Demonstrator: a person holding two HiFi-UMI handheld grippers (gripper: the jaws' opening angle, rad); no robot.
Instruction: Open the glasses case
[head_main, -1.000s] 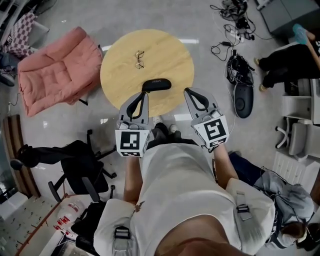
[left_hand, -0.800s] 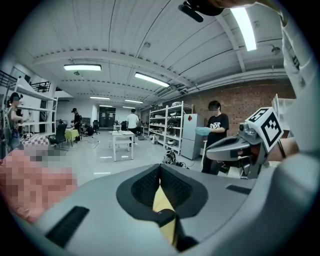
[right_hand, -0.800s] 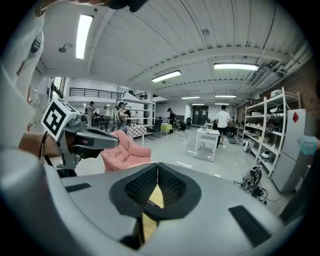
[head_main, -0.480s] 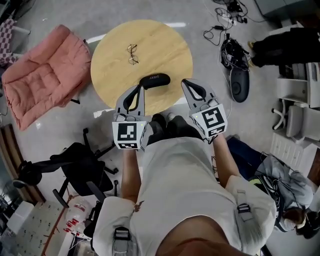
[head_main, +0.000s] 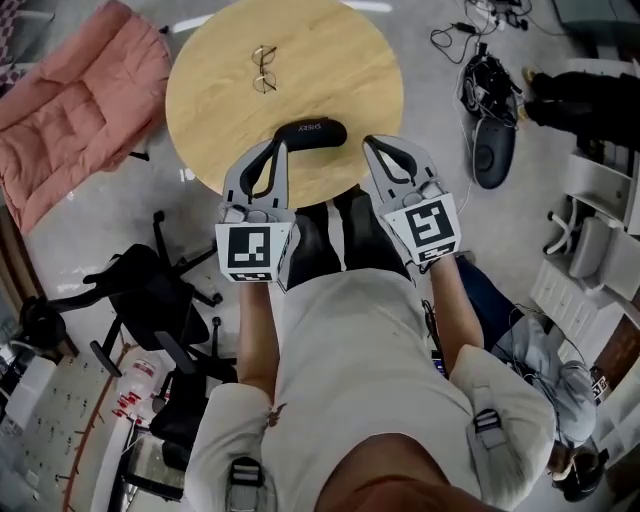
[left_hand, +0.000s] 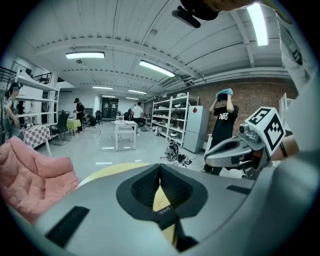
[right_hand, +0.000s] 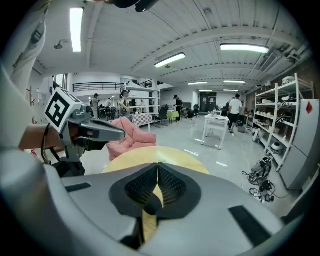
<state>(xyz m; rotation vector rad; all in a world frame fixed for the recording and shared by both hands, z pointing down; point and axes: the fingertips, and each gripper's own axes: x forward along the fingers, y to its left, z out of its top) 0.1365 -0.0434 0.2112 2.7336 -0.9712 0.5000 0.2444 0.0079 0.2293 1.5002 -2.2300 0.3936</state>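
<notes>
I read the left gripper (left_hand: 160, 167) first: its pads are pressed together with nothing between them. The right gripper (right_hand: 158, 166) is the same, jaws closed and empty. Neither holds anything.

In the head view, the case (head_main: 310, 132) lies just ahead of both tips and between them, near the table (head_main: 340, 60) edge closest to me. The left tip sits just beside the case's left end; I cannot tell whether it touches. The right tip stands near the right end, with a visible gap. Farther ahead of the jaws, beyond the case, the glasses (head_main: 263, 68) lie on the table, well apart from it.

Task status, as I judge it:
- Done: both grippers are brought to the case, one at each end.
- Not done: no grip is taken, and the case looks closed, its lid down.
- Left to do: spread at least one pair of jaws, steady the case body, then catch the lid and swing it up.

The case looks smooth and rounded, so I expect it may slide if pushed from one end only.
</notes>
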